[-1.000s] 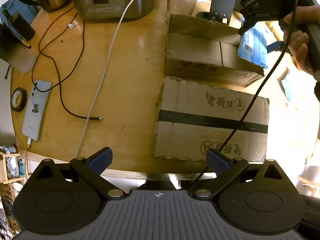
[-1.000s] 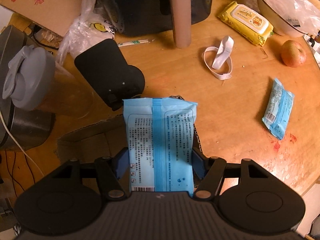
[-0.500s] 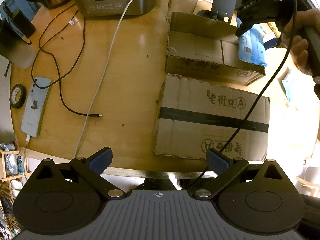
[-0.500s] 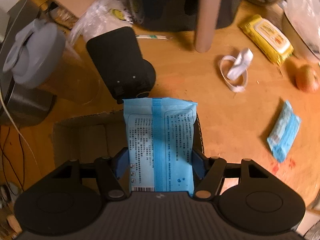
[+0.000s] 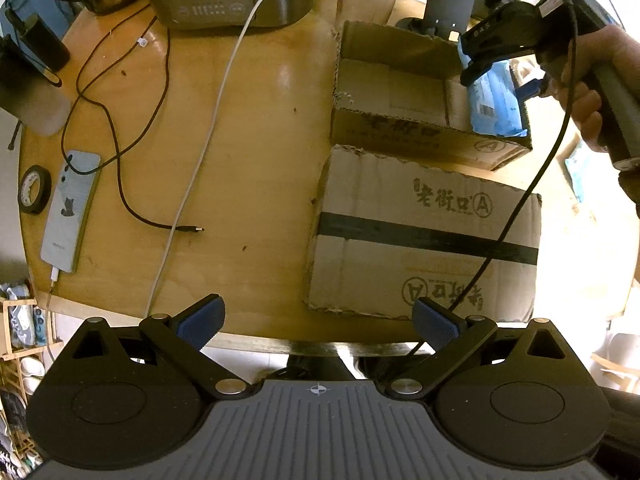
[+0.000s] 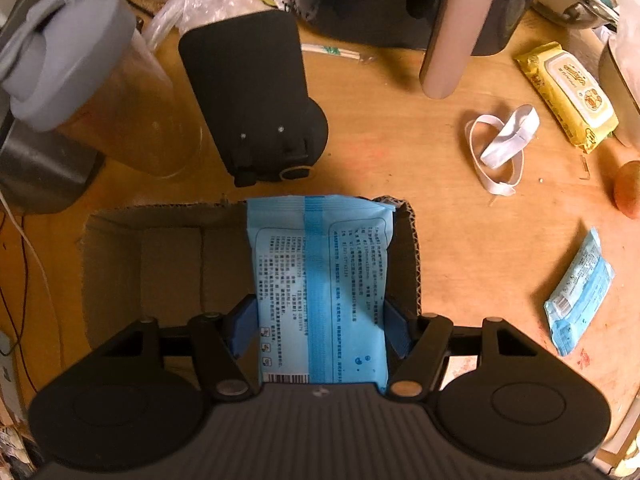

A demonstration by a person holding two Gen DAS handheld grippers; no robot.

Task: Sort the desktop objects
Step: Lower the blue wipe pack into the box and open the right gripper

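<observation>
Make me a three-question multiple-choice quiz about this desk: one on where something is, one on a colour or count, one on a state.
1. Where is the smartphone?
A. in the open cardboard box
B. on the table's left edge, beside the roll of black tape
C. on the rice cooker

2. What colour is the packet in the right gripper?
A. blue
B. yellow
C. red

3. The left gripper is:
A. shut on a cable
B. shut on the packet
C. open, holding nothing

Answers: 1 B, it lies next to the roll of black tape; 2 A, the wrapper is light blue; 3 C, its fingers stand wide apart over the table edge.
</observation>
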